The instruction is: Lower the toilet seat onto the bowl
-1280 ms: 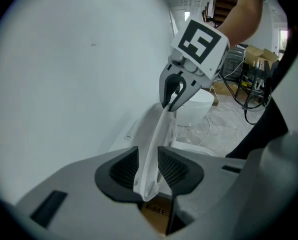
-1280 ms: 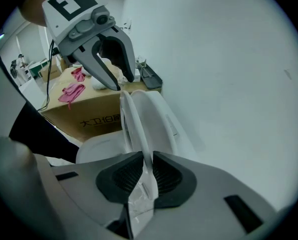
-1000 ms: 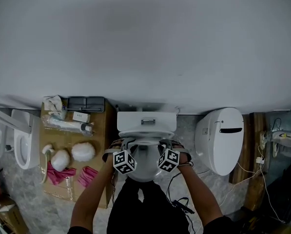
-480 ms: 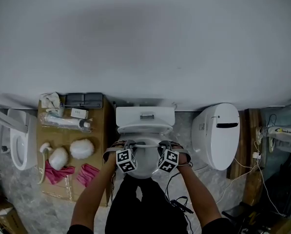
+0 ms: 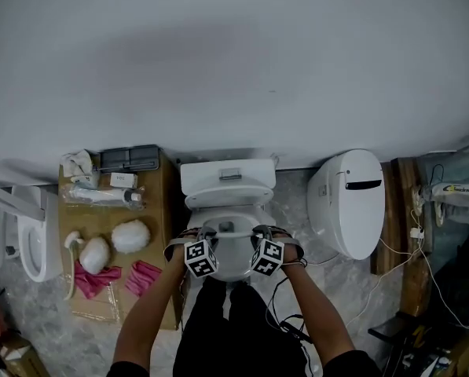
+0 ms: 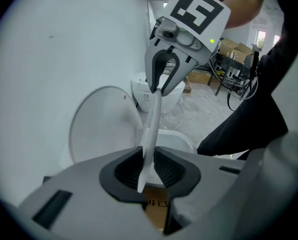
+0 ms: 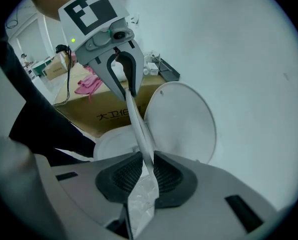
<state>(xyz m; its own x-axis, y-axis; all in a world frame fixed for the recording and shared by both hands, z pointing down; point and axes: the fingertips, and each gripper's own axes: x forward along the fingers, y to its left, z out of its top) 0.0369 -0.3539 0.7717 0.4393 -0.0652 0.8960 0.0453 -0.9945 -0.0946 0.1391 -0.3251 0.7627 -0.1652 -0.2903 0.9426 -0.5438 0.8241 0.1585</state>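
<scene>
White plastic in both grips: the toilet seat [image 6: 152,124] is up off the bowl [image 5: 232,267], held by its rim.

The left gripper [image 6: 148,170] has just been closing its jaws, and they now pinch the seat's thin rim between the pads. The right gripper [image 7: 144,176] has just let its jaws open a touch, yet the same rim sits pressed between its pads too (each gripper shows at the far end of the other's view, both on that rim). The seat hangs tilted above the bowl, in front of the raised lid [image 7: 181,119]. Left of the toilet, a cardboard box [image 5: 163,210] carries pink cloths [image 5: 97,277].
</scene>
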